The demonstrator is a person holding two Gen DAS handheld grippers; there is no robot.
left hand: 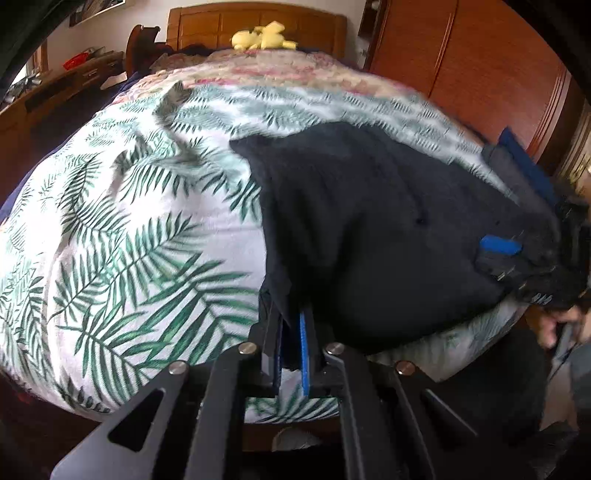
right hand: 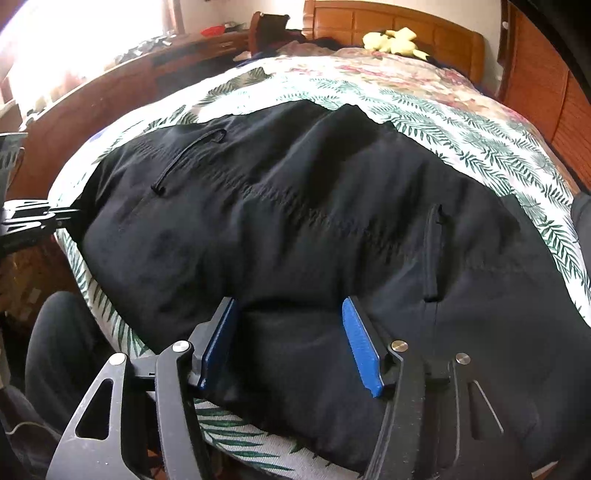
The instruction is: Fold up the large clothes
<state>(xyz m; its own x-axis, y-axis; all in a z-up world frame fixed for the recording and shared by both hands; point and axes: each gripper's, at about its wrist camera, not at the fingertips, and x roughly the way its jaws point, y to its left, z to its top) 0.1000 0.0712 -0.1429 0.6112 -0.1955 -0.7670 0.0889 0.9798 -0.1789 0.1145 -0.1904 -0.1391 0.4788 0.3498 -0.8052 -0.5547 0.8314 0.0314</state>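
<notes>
A large black garment [right hand: 295,229] with zip pockets lies spread on the bed's palm-leaf cover [left hand: 129,240]. It also shows in the left wrist view [left hand: 369,229]. My left gripper [left hand: 291,321] is shut on the garment's left edge near the bed's front. It also shows at the left rim of the right wrist view [right hand: 62,216]. My right gripper [right hand: 291,306] is open, its blue pads [right hand: 360,343] straddling the cloth at the near edge without closing on it. It shows in the left wrist view [left hand: 509,258] at the garment's right end.
A wooden headboard [right hand: 399,26] with a yellow plush toy [right hand: 395,40] stands at the far end. A wooden wardrobe [left hand: 461,74] is at the right, a wooden desk [right hand: 166,62] with clutter at the left. A floral blanket [right hand: 388,74] covers the bed's far part.
</notes>
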